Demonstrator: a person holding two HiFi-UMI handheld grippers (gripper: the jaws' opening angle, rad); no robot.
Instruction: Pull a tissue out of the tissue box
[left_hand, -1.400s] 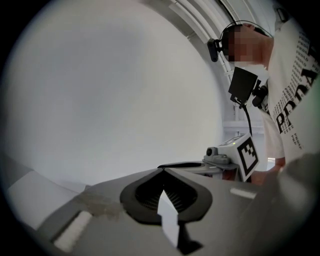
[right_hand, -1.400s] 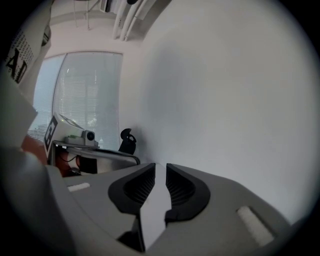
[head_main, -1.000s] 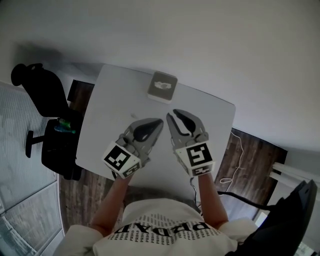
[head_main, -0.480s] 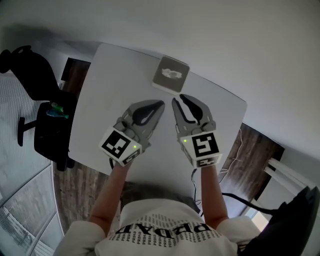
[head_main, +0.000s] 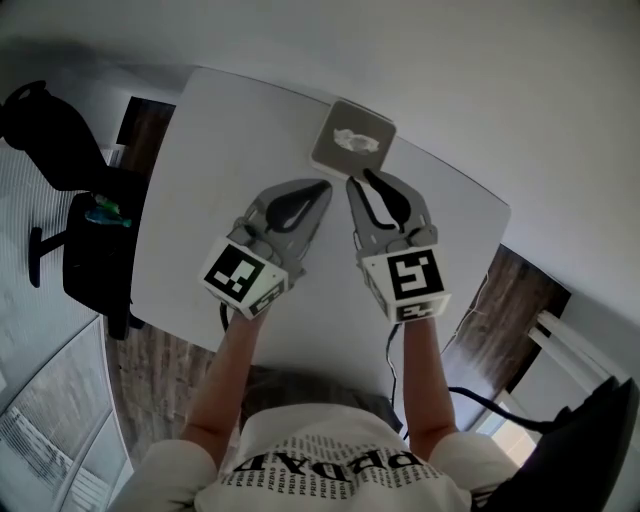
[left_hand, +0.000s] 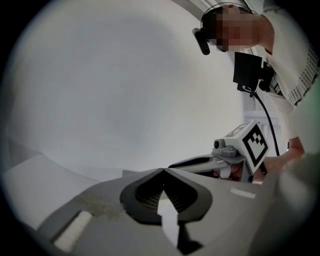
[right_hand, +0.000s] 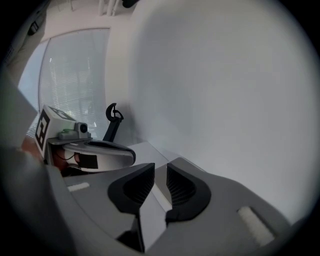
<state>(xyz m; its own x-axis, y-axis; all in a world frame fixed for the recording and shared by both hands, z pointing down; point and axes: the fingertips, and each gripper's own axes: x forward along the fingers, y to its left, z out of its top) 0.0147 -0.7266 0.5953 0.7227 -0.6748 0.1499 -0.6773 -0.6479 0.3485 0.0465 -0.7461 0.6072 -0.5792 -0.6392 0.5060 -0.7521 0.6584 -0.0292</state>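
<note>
The left gripper (head_main: 326, 185) is closed: in the left gripper view (left_hand: 163, 170) its two dark, ribbed pads meet at a point, and nothing is caught between them. The right gripper (head_main: 360, 179) has its jaws a little apart and opening. In the right gripper view (right_hand: 160, 172) a narrow gap stands between the ribbed black pads, and nothing is gripped in it. Both grippers have smooth grey curved shells, and each carries a white cube with black square markers at the back. They lie side by side over the tabletop (head_main: 225, 140), tips close together and pointing away from the person.

The box (head_main: 330, 160) sits on the far part of the tabletop, near its back edge and just beyond the gripper tips. It is square with rounded corners, matt grey, with an opening in its top. A crumpled white tissue (head_main: 357, 139) stands up out of that opening. The right gripper's tips are just beside the near edge of the box; whether they touch it cannot be told. The left gripper's tip is near the box's near left corner, but apart from it.

The tabletop is plain, smooth and white. A black chair (head_main: 60, 190) stands to its left on a dark wood floor (head_main: 500, 290).
</note>
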